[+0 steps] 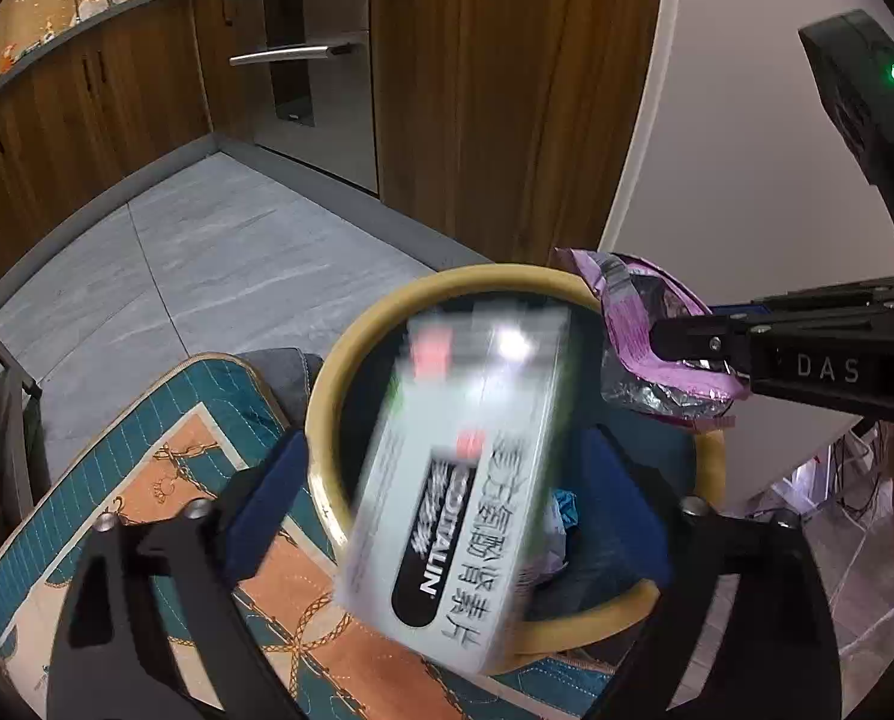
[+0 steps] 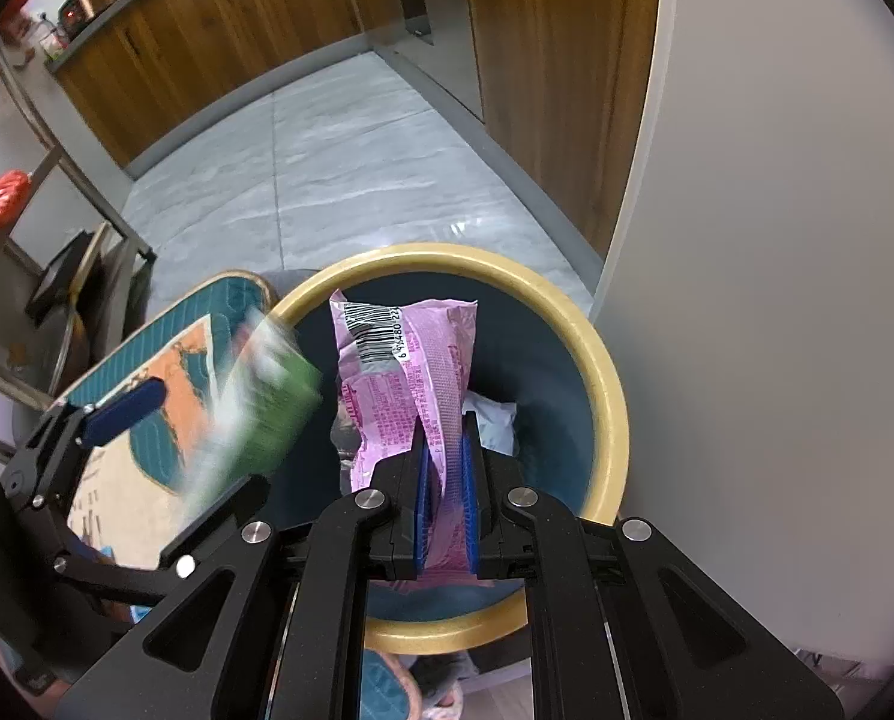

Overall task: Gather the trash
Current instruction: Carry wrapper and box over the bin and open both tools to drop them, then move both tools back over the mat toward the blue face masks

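Above bin (image 2: 609, 396), box (image 1: 459, 480) between spread left gripper (image 1: 447, 510), right gripper (image 2: 447, 468) clamping wrapper (image 2: 411, 360)

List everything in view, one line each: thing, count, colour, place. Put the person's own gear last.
Bin: one, dark blue with a tan rim, on the floor by the white wall.
Box: one, white and green, blurred, over the bin mouth between the open left fingers, not gripped.
Wrapper: one, pink with foil lining, over the bin, pinched by the right gripper.
Crumpled trash: white, inside the bin.
Cushion: one, teal and orange, beside the bin.
Cabinets: brown wood, far side.
Left gripper: black, blue pads, open.
Right gripper: black, shut on wrapper.
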`<state>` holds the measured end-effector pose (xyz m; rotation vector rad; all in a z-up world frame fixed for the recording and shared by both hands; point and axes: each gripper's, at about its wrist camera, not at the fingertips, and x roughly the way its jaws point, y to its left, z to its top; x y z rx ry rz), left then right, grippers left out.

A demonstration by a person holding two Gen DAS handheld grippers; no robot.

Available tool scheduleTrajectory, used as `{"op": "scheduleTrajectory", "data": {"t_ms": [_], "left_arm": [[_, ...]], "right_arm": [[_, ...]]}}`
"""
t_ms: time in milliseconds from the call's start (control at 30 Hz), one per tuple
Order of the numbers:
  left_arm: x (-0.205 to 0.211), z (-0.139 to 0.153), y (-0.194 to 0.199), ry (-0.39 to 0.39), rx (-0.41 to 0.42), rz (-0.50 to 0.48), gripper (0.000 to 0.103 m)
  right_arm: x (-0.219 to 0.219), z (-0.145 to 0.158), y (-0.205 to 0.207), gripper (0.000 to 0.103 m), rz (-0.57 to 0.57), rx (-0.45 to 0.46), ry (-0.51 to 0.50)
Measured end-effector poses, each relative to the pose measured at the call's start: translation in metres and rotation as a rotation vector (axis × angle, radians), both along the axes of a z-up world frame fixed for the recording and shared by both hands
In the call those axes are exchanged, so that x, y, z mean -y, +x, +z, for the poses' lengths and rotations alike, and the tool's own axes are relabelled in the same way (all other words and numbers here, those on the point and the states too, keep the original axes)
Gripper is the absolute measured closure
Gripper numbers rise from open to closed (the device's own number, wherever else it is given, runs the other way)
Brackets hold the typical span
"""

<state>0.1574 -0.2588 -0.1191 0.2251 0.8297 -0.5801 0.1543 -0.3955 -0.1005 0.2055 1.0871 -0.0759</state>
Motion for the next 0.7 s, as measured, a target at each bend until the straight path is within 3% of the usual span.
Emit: {"op": "scheduleTrajectory", "data": {"t_ms": [233,333,700], "left_arm": [[-0.003,0.003,0.000,-0.008,0.001,0.015,0.006],[-0.005,0.004,-0.001,0.006,0.006,0.016,0.006],[-0.037,0.028,-0.012,0.006,0.042,0.065,0.006]], "right_arm": [[-0.002,0.002,-0.002,0.092,0.007,0.020,0.008],[-0.004,0.010,-0.003,0.085,0.021,0.059,-0.004],[-0.017,0.031,-0.006,0.026,0.031,0.141,-0.017]]}}
